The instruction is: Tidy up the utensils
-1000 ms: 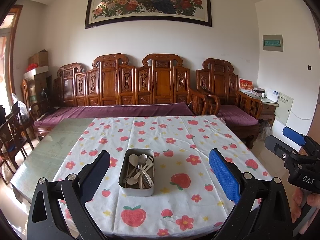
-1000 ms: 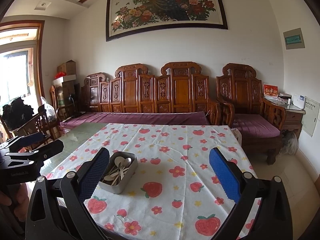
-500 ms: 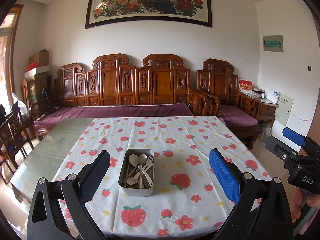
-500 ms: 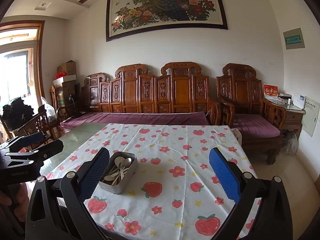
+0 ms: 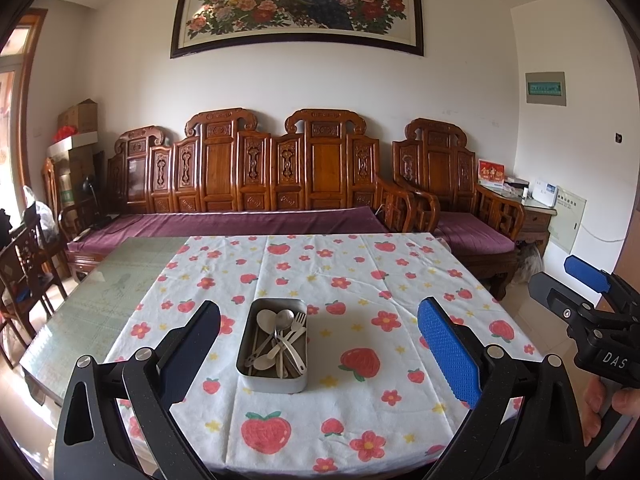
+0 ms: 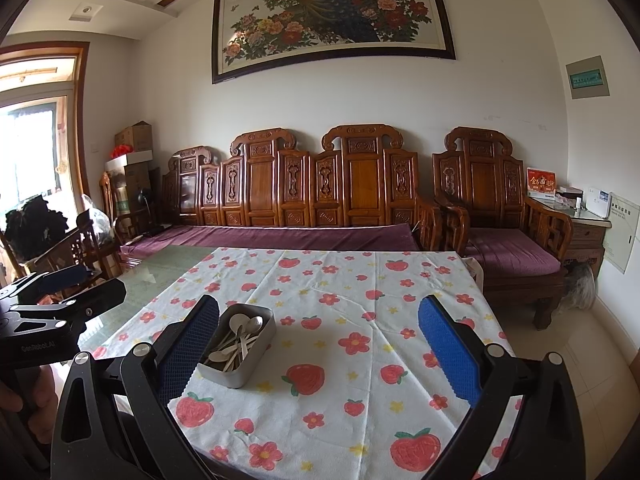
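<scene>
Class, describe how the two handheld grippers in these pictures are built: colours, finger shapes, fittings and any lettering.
The left gripper and right gripper are both black speckled frames with silver bolts and two flat angled fingers faced with blue textured pads. Seen from the left wrist view, the right gripper's body reads "DAS"; the left one's white lettering is too blurred to read. No cables or sleeves show.

White letters "DAS" stand on the black body of the right gripper, seen at the right edge of the left wrist view. Faint grey lettering marks the black body of the left gripper in the right wrist view, too small to read surely. Characters on the red card are unreadable.
</scene>
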Action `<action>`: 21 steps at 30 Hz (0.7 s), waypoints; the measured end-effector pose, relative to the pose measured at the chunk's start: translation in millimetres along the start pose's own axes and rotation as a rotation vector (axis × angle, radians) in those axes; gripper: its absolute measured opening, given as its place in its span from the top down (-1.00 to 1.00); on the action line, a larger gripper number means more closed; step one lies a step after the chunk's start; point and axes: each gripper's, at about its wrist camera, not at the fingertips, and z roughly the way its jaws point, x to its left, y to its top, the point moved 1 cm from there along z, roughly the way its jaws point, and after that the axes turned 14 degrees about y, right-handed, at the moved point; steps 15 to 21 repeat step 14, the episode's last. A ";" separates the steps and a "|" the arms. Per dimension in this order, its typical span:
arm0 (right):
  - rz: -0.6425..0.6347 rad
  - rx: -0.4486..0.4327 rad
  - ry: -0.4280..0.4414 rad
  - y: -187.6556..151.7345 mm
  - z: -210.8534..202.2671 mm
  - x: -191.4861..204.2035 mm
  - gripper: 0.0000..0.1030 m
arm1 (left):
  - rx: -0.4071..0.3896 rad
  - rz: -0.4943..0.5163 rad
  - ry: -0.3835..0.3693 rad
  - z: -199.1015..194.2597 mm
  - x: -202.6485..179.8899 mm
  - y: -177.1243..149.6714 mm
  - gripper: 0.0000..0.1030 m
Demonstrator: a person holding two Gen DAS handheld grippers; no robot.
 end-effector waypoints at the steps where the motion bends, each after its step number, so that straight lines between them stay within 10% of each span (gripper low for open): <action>1: 0.000 0.000 0.000 0.0 0.0 -0.1 -0.95 | 0.001 -0.001 -0.002 0.1 0.0 -0.1 -0.85; 21: 0.001 0.000 0.001 0.8 0.8 1.0 -0.95 | -0.001 -0.003 -0.003 -4.4 -4.7 3.2 -0.85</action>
